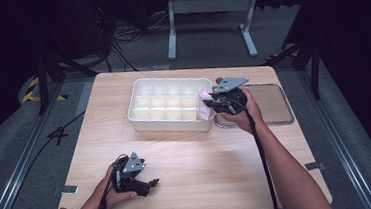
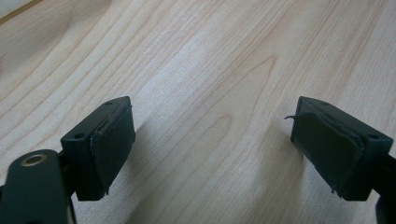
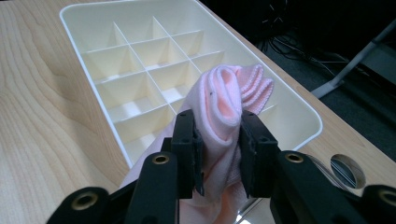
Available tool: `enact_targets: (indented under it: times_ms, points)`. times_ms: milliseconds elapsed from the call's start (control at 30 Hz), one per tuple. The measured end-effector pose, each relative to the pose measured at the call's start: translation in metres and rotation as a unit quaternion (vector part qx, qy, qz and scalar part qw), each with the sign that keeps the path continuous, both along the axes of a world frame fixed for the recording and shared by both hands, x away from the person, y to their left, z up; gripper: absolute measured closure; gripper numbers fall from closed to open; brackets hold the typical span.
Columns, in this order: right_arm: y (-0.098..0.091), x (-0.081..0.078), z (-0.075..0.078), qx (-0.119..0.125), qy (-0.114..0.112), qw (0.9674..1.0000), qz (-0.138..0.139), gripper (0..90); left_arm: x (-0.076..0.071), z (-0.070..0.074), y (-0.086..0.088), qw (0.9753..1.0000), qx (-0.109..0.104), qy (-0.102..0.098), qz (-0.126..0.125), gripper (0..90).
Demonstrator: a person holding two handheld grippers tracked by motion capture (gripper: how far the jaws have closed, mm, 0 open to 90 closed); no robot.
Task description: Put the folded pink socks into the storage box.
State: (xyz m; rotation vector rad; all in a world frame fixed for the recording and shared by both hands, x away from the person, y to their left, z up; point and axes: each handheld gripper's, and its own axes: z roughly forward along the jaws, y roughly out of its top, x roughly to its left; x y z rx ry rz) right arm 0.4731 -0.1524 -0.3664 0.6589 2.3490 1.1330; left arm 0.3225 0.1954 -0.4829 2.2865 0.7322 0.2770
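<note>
A rolled pink cloth (image 3: 226, 105) is pinched between the jaws of my right gripper (image 3: 218, 147), which is shut on it. In the high view that right gripper (image 1: 212, 101) holds the pink cloth (image 1: 204, 104) over the right end of a white divided bin (image 1: 147, 121). The white divided bin (image 3: 74, 21) has several empty compartments. My left gripper (image 1: 152, 183) rests low over the near left of the wooden table (image 1: 203, 158). Its jaws stand wide open over bare wood, with nothing between the pads (image 2: 112, 144).
A flat metal tray (image 1: 273, 102) lies to the right of the bin, just behind my right hand. A round hole (image 3: 348, 170) shows in the tabletop near the tray. Beyond the table's far edge stand a white frame leg (image 1: 171, 30) and cables on the floor.
</note>
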Motion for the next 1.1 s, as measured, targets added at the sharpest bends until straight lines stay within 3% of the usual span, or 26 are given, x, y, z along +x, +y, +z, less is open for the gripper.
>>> enact_targets:
  times_ms: [133,400,767,900,967,1100]
  points:
    - [0.005,0.005,-0.005,-0.009,0.003,1.0000,0.002,70.8,0.000,0.001,0.000,1.0000,0.002,0.002,-0.001,13.9]
    - [0.014,0.013,-0.016,-0.052,0.006,0.9986,-0.006,70.7,0.000,0.000,0.000,1.0000,-0.003,0.001,0.001,14.0]
    - [0.018,0.023,-0.031,-0.083,0.010,0.9963,-0.015,70.6,0.000,0.000,0.000,1.0000,-0.002,0.000,0.001,14.0]
    - [0.020,0.024,-0.035,-0.091,0.019,0.9956,-0.012,70.6,0.000,0.000,0.000,1.0000,-0.002,0.000,0.002,14.0]
    - [0.020,0.023,-0.034,-0.086,0.028,0.9959,0.000,70.4,-0.001,0.000,0.000,1.0000,-0.002,0.001,0.002,14.0]
    - [0.022,0.023,-0.036,-0.098,0.042,0.9942,0.014,70.1,0.000,0.000,0.000,1.0000,-0.002,0.000,0.002,14.0]
